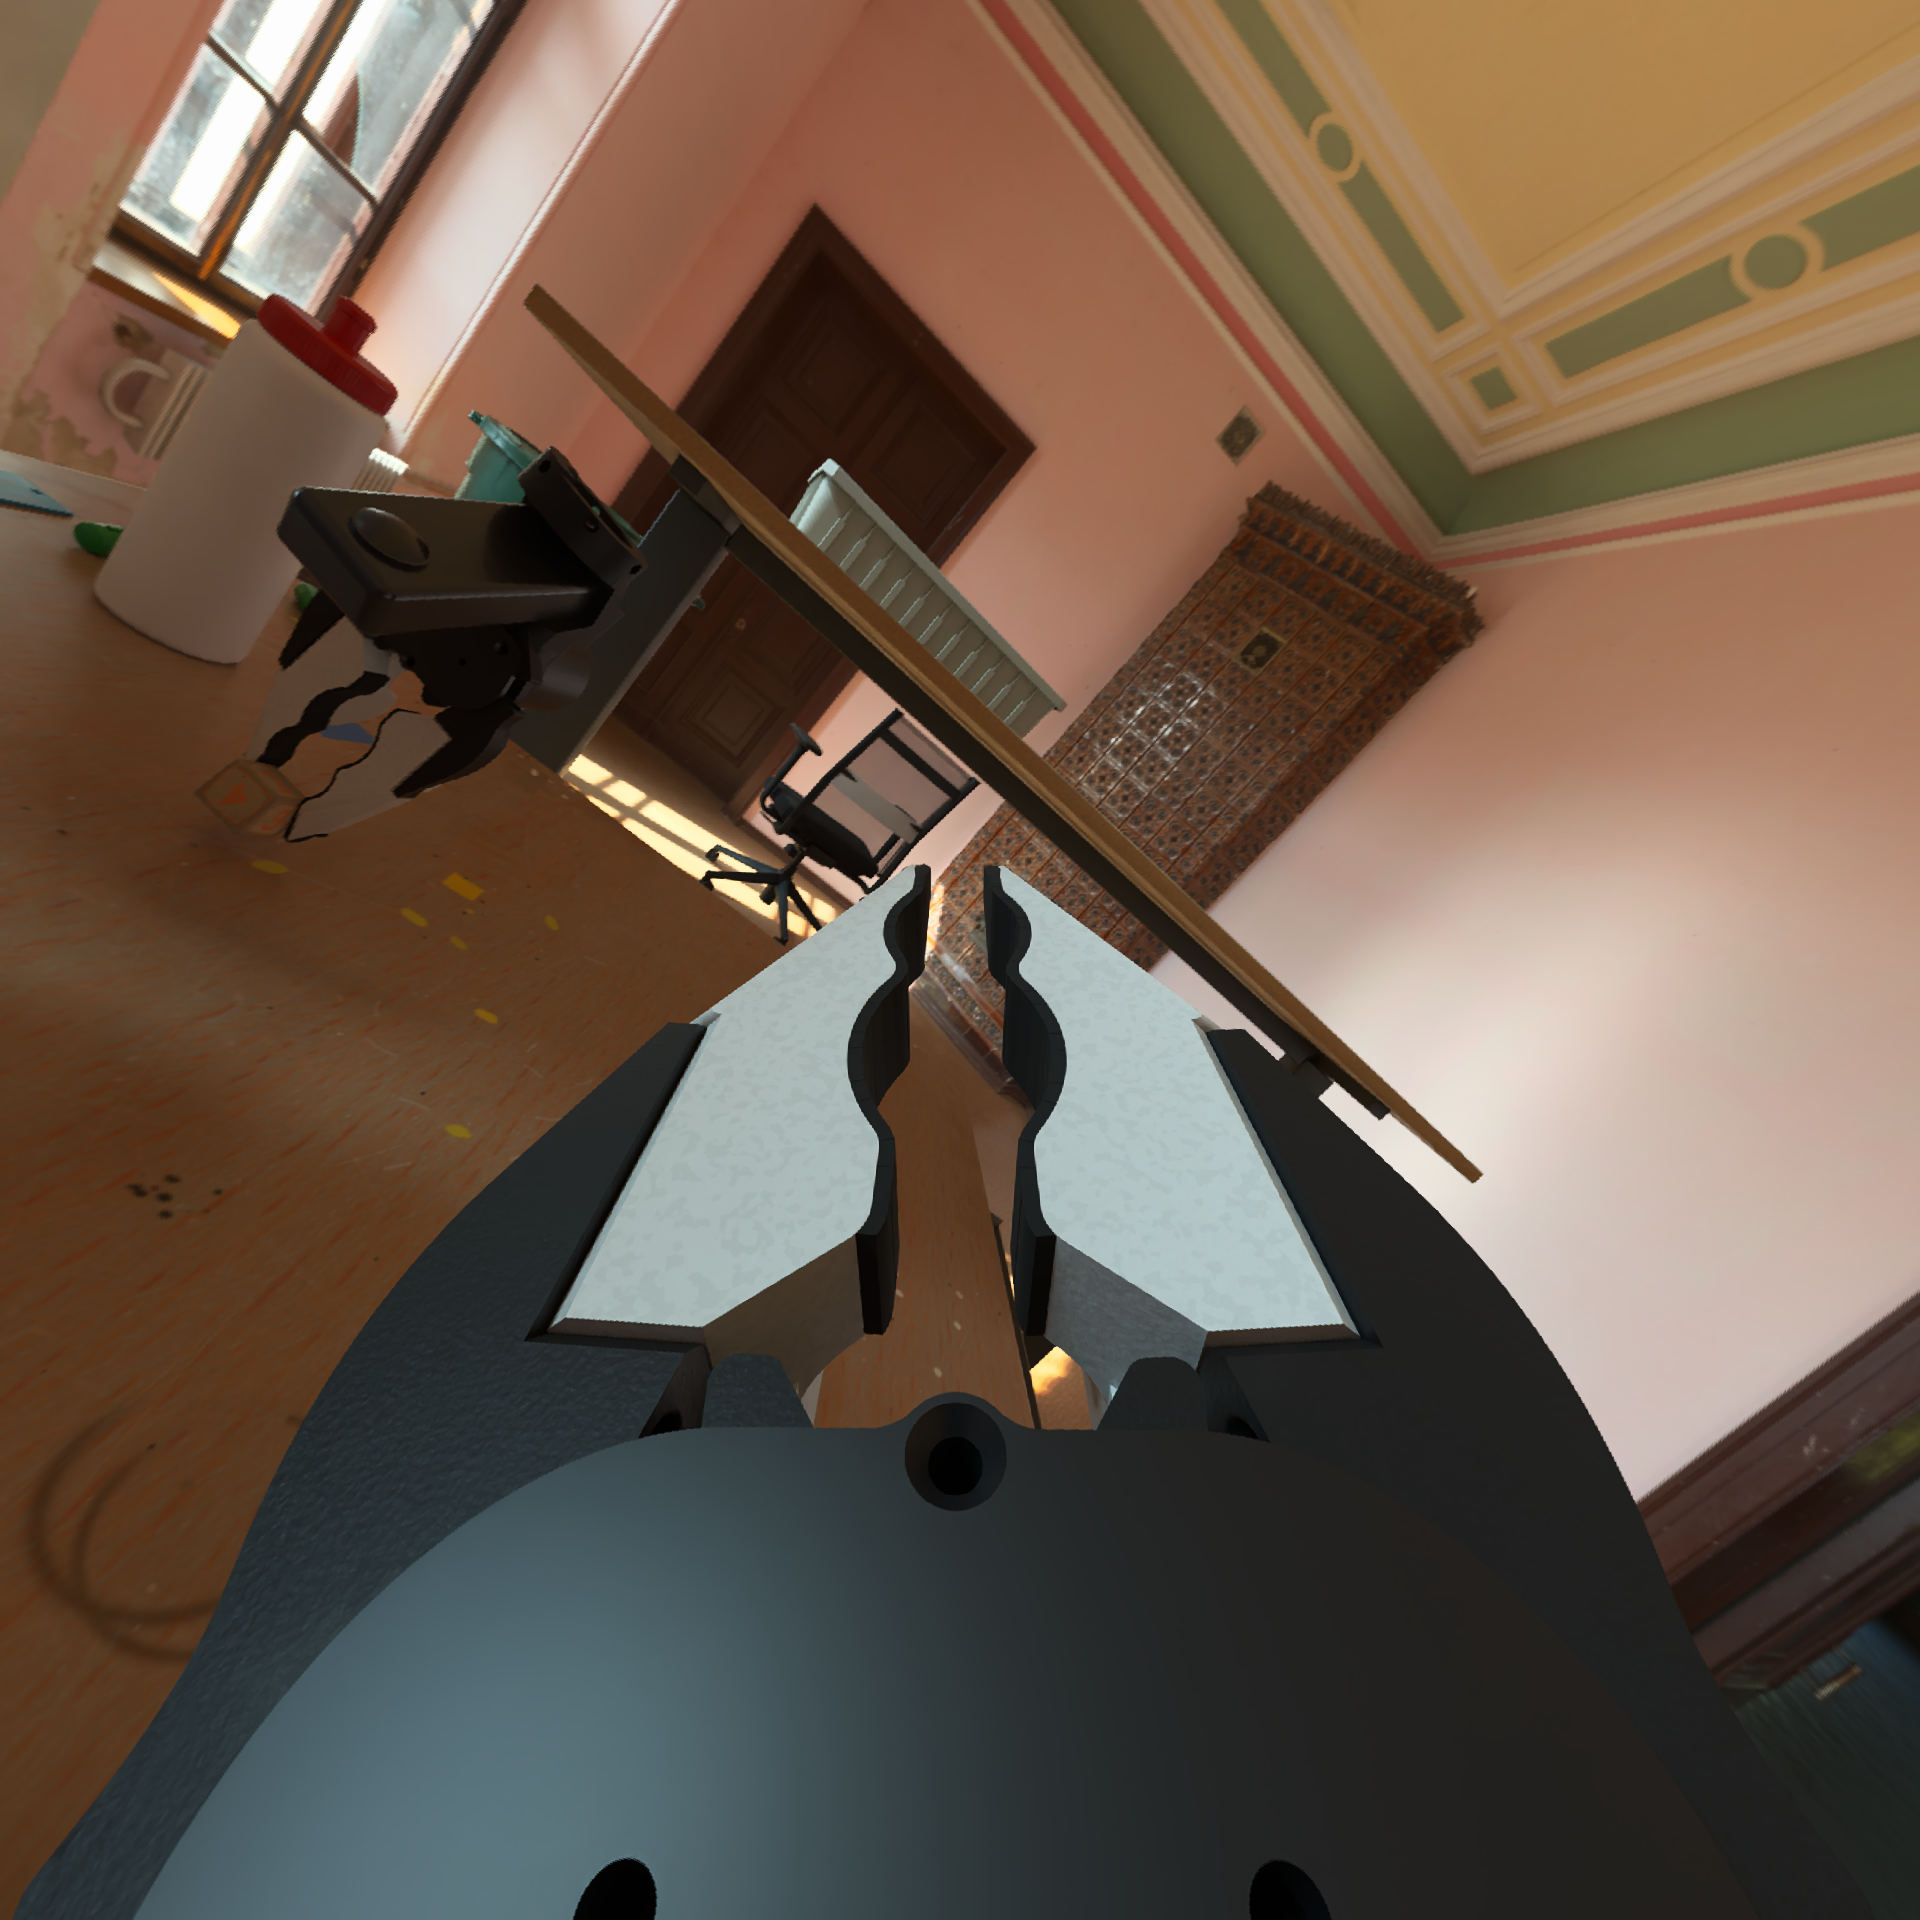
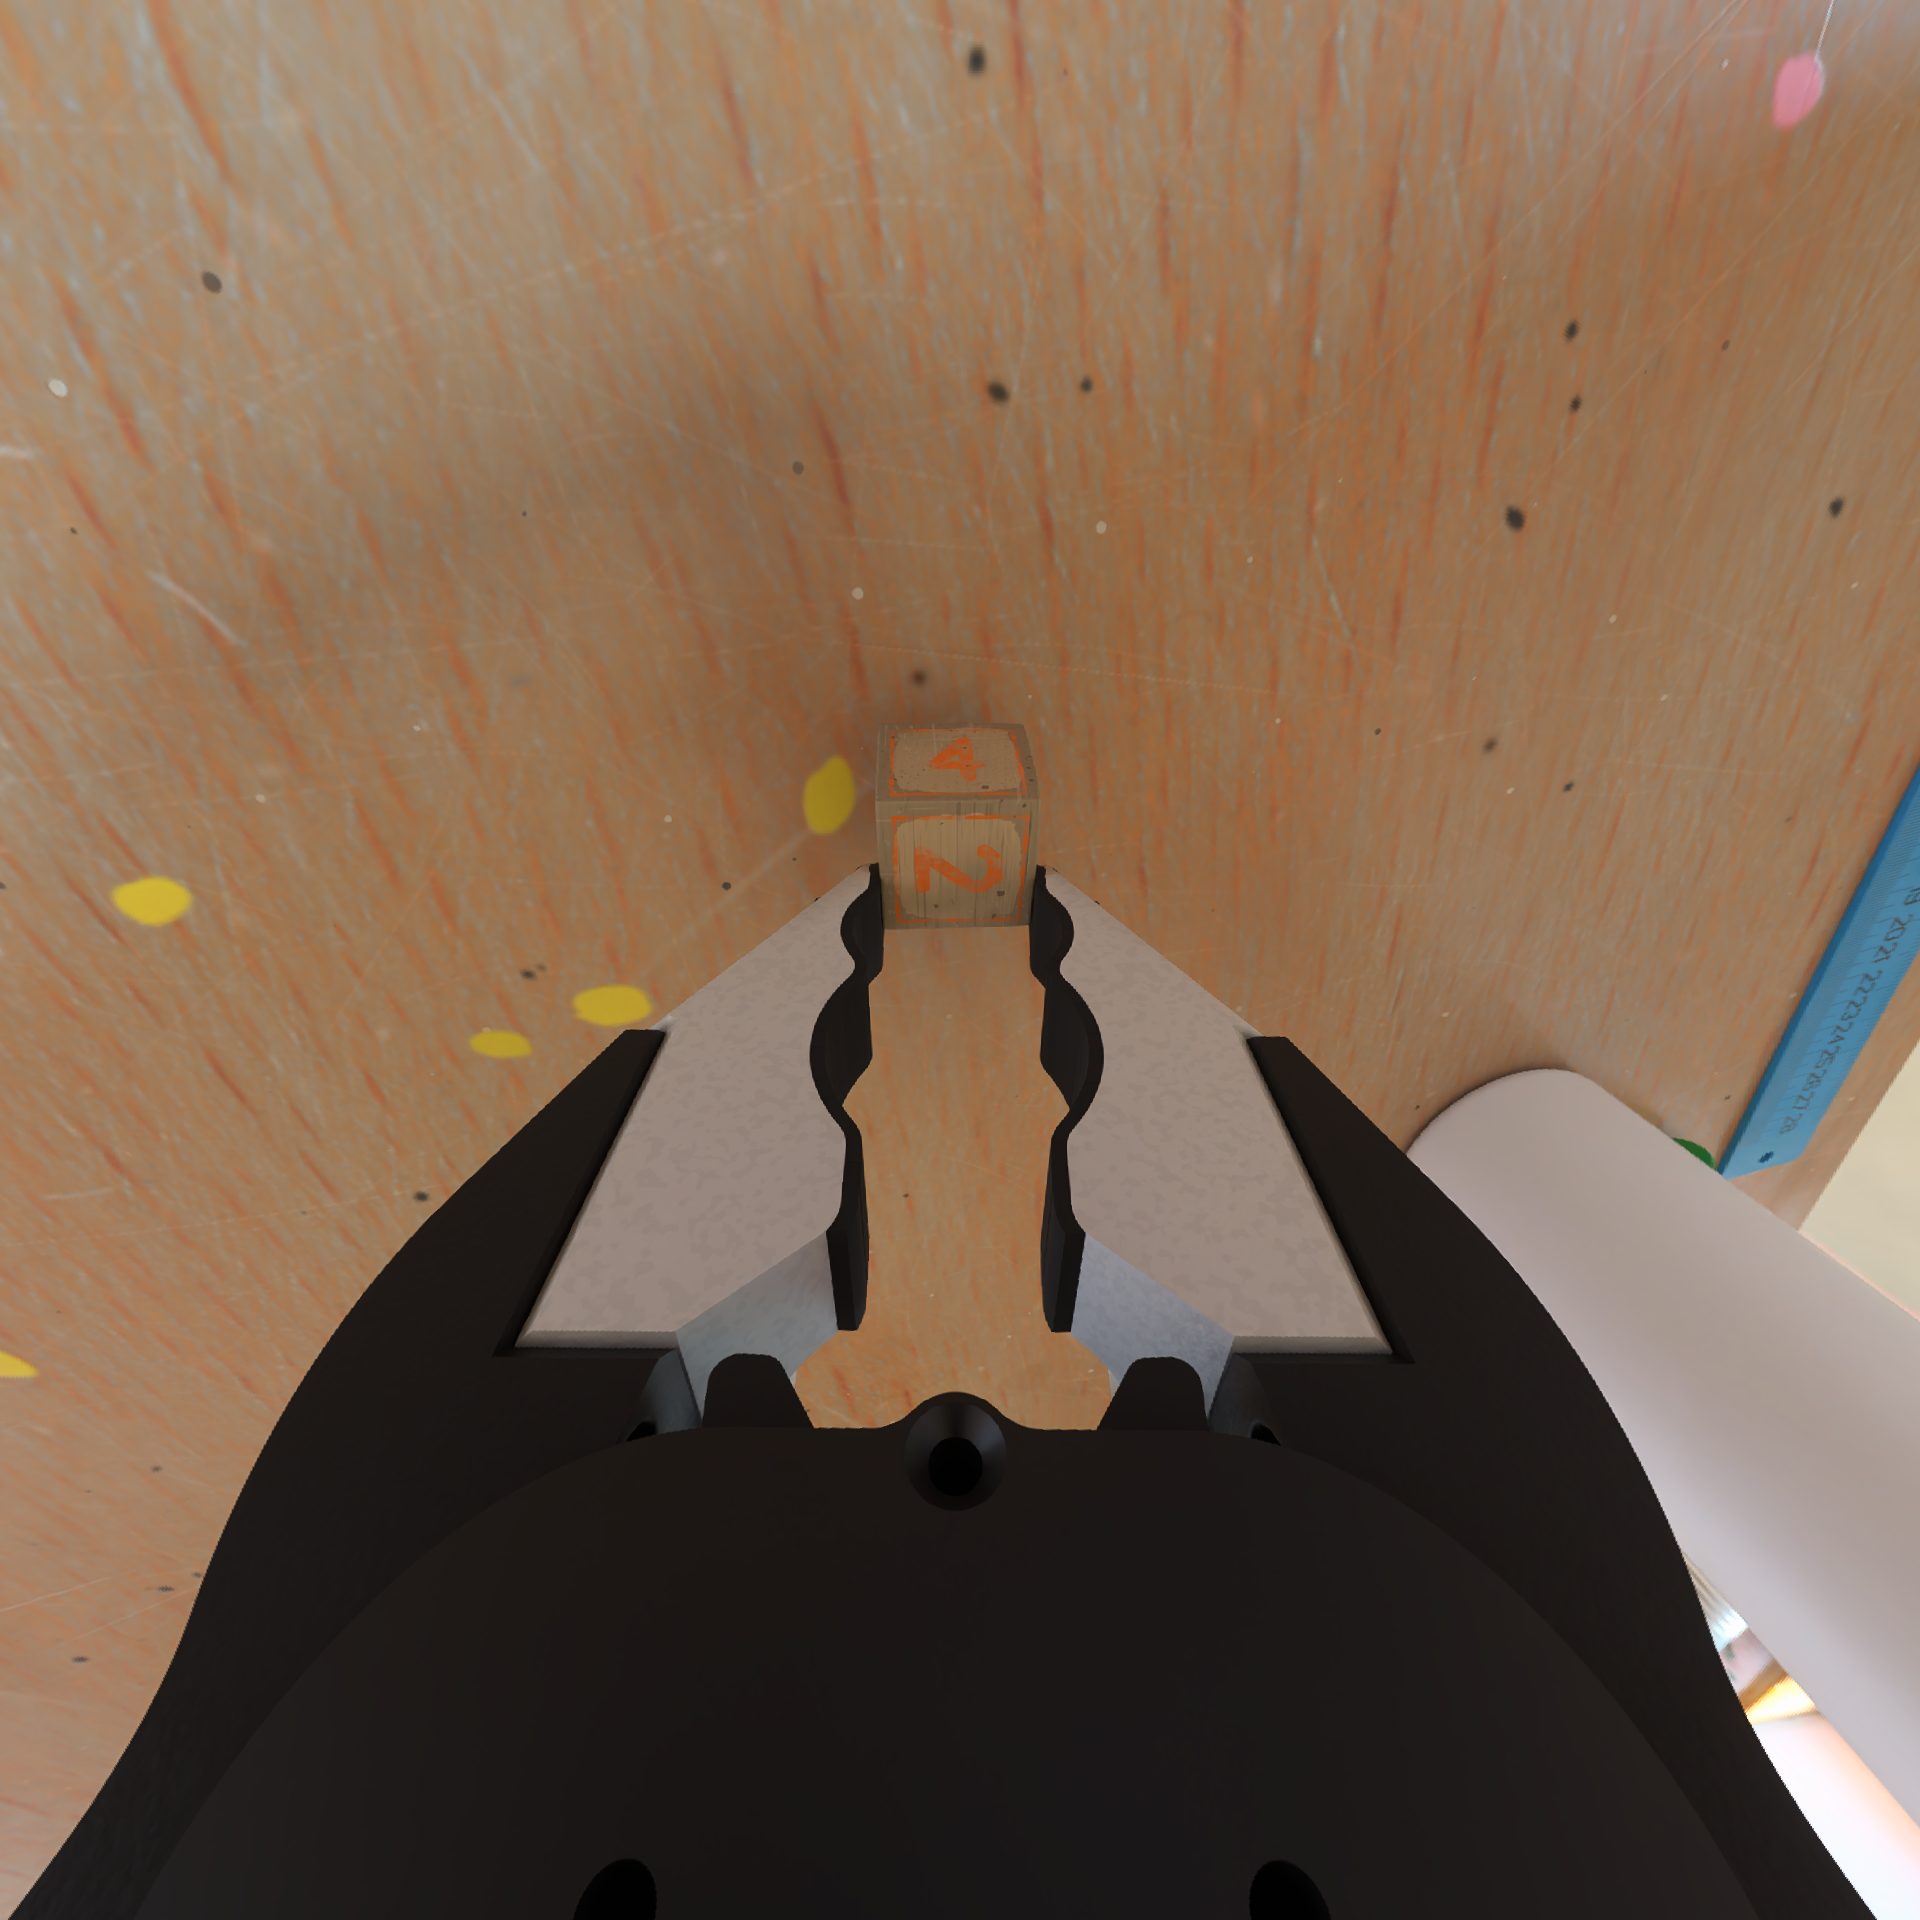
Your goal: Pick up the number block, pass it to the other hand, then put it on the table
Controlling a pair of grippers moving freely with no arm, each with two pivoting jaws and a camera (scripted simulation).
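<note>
The number block [image 2: 956, 831] is a small wooden cube with orange digits. It sits between the fingertips of my right gripper [image 2: 956, 894], whose fingers touch both its sides, low over the wooden table [image 2: 520, 416]. I cannot tell whether the block rests on the table. In the left wrist view the right gripper [image 1: 312, 790] is off to the upper left, pointing down at the block [image 1: 241, 798]. My left gripper [image 1: 956, 888] is away from it, tilted up toward the room, with only a narrow gap between its fingers and nothing in them.
A white jug with a red lid [image 1: 239, 488] stands just behind the right gripper and also shows in the right wrist view [image 2: 1662, 1351]. A blue ruler [image 2: 1839, 987] lies beyond it. A teal object [image 1: 499, 462] and a small green thing [image 1: 99, 535] sit farther back. Yellow paint spots [image 2: 154, 900] mark the table.
</note>
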